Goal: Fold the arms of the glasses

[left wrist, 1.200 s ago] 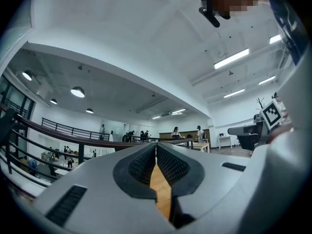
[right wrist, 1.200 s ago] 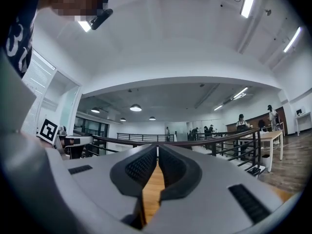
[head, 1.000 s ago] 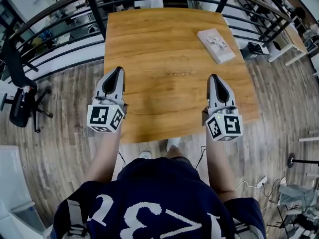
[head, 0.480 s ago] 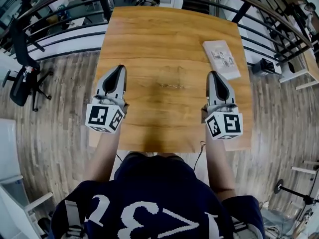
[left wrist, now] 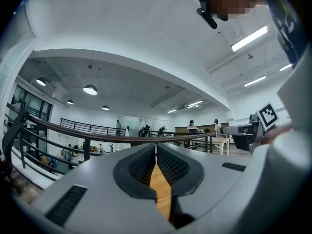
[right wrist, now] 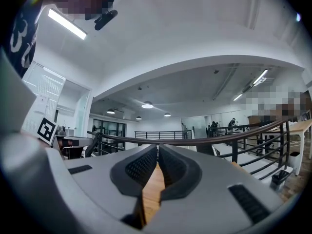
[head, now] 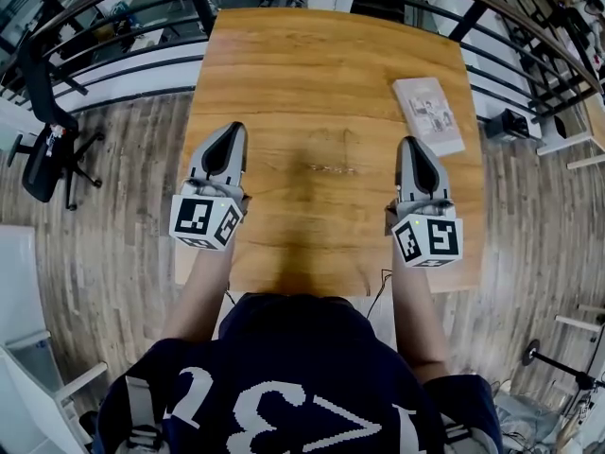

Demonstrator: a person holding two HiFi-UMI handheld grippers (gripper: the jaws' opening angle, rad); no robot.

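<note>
A thin, pale pair of glasses (head: 329,169) lies flat in the middle of the wooden table (head: 284,74); its arms are too faint to make out. My left gripper (head: 233,129) hovers level over the table's left side, well left of the glasses, jaws shut and empty. My right gripper (head: 408,143) hovers level on the right, about as far from the glasses, also shut with nothing in it. In the left gripper view the left gripper (left wrist: 156,145) has its tips together over bare wood. The right gripper view shows the right gripper (right wrist: 158,147) the same way. Neither gripper view shows the glasses.
A flat white booklet (head: 430,113) lies near the table's right edge, ahead of my right gripper. A dark railing (head: 113,69) runs behind the table's far edge. A black office chair (head: 43,140) stands on the plank floor at the left.
The table has slid nearer in the head view, and both grippers now reach farther over its near part. The jaws have stayed shut. The glasses have not been touched.
</note>
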